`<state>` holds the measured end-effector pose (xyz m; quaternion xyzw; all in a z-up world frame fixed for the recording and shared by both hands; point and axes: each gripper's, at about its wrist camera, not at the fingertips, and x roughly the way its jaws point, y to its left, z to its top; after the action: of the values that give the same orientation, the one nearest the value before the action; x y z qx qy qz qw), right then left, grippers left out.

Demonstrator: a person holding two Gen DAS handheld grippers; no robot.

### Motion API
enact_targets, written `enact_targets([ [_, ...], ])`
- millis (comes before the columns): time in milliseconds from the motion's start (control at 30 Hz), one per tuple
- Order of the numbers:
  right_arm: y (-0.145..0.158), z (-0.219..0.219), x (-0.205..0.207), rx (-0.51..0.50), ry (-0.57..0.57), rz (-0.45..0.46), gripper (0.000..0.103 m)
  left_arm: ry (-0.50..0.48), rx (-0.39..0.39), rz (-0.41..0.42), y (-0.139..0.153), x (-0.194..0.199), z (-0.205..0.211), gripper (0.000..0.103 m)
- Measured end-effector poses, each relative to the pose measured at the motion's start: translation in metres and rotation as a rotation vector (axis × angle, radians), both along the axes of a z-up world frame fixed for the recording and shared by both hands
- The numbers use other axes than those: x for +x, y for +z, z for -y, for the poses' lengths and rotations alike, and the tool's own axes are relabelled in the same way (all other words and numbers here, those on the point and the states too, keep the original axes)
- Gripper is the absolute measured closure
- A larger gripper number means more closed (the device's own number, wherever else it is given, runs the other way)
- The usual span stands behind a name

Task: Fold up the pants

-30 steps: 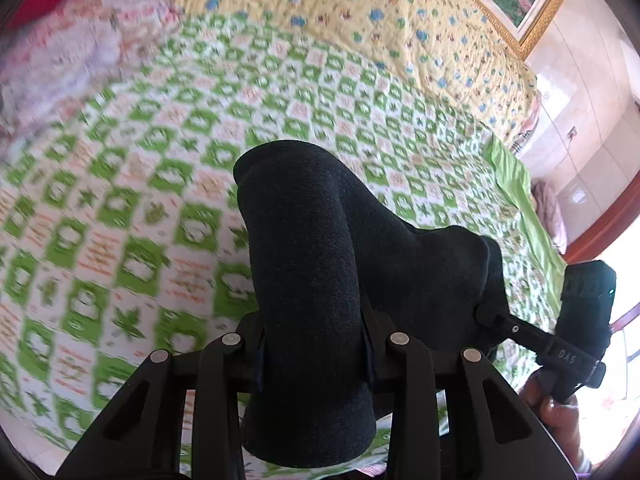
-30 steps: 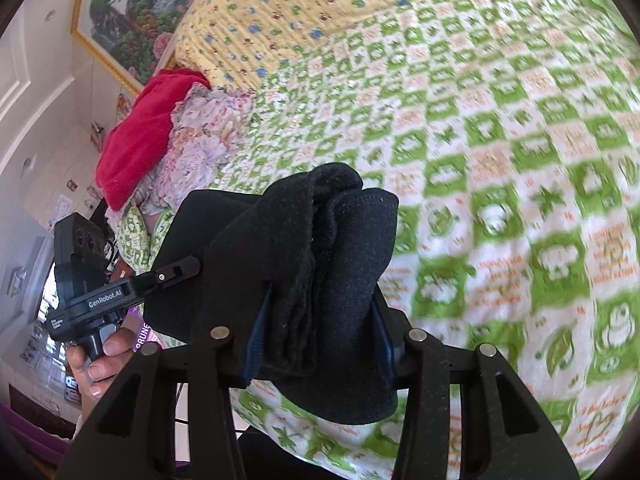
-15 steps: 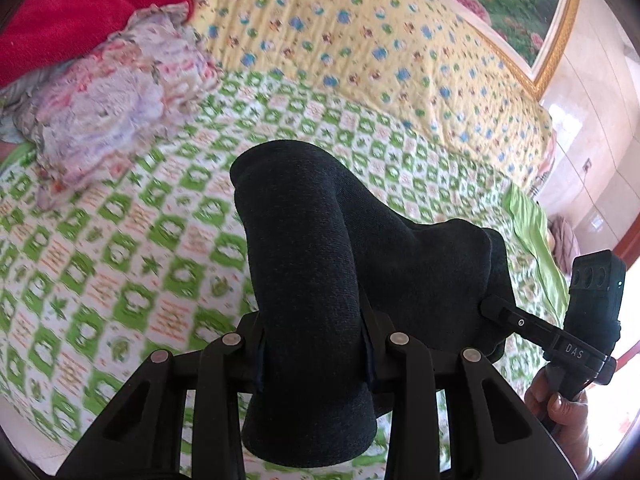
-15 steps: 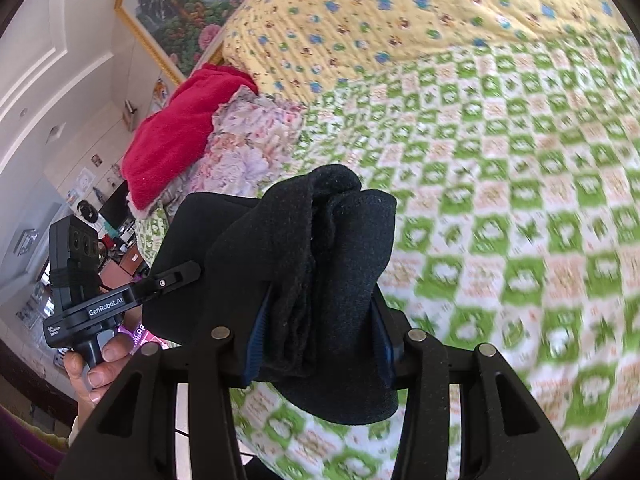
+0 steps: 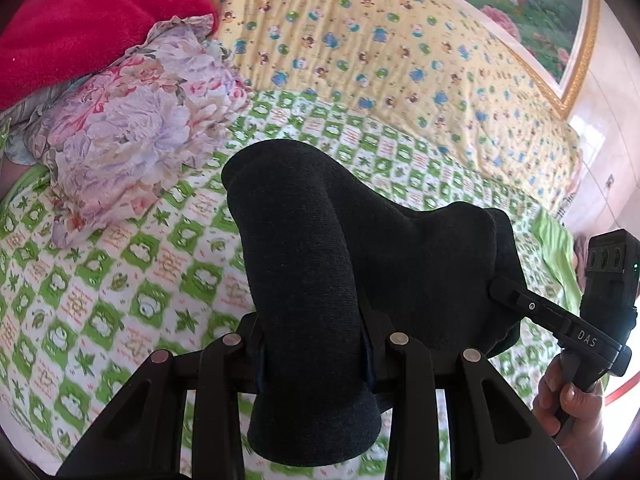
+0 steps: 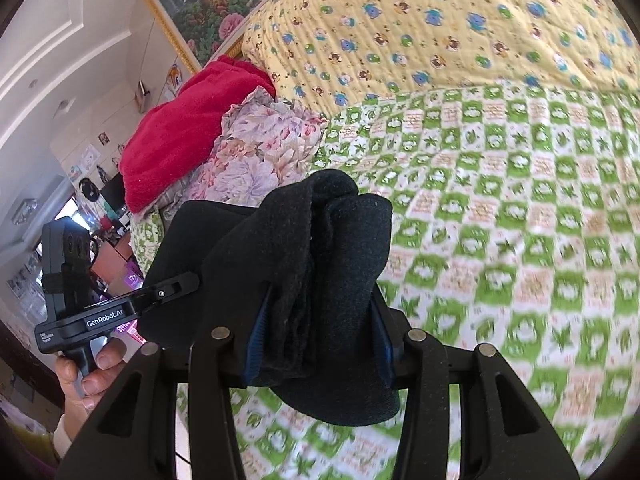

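Since a second ago both views have swung upward across the bed: the red blanket and floral bundle, then at the edge, now sit well inside each picture, and more of the yellow quilt and the framed painting shows, while the dark cloth sits in each set of jaws just as it did.

Left wrist view: the left gripper [image 5: 312, 360] is clenched on a thick roll of the dark pants [image 5: 304, 272], which fills the gap between its pads and bulges out past them both ways. The pants are lifted above the green checked bedspread [image 5: 100, 280] and stretch away to the right, where the right gripper [image 5: 508, 296] bites into their far end, a hand [image 5: 568, 404] wrapped on its handle. Beyond the pants on the left lie the floral bundle [image 5: 132, 136] and, behind it, the red blanket [image 5: 92, 20]; the yellow quilt [image 5: 380, 52] runs along the far side of the bedspread, under the framed painting [image 5: 520, 12].

Right wrist view: the right gripper [image 6: 320, 336] grasps a bunched, several-layered fold of the pants [image 6: 332, 264], pressed between its blue pads. The cloth runs left to the left gripper [image 6: 184, 282], held in a hand [image 6: 88, 372]. The bedspread [image 6: 520, 240] lies under and right of the pants, the floral bundle [image 6: 260, 152] and red blanket [image 6: 180, 136] beyond them to the left.
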<state>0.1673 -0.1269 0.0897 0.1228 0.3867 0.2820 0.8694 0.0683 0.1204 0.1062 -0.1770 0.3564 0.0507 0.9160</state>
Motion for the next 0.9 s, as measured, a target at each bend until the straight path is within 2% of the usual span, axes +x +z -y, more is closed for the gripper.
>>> enact_targets([
  [233, -0.015, -0.009, 0.04, -0.003, 0.009, -0.028, 0.056, 0.036, 0.04, -0.02, -0.007, 0.037, -0.015, 0.069],
  [567, -0.038, -0.021, 0.086, -0.028, 0.017, -0.065, 0.056, 0.072, 0.018, -0.065, -0.03, 0.082, -0.041, 0.069],
  [900, -0.059, -0.028, 0.109, -0.028, 0.033, -0.095, 0.056, 0.09, 0.017, -0.082, -0.043, 0.096, -0.051, 0.069],
])
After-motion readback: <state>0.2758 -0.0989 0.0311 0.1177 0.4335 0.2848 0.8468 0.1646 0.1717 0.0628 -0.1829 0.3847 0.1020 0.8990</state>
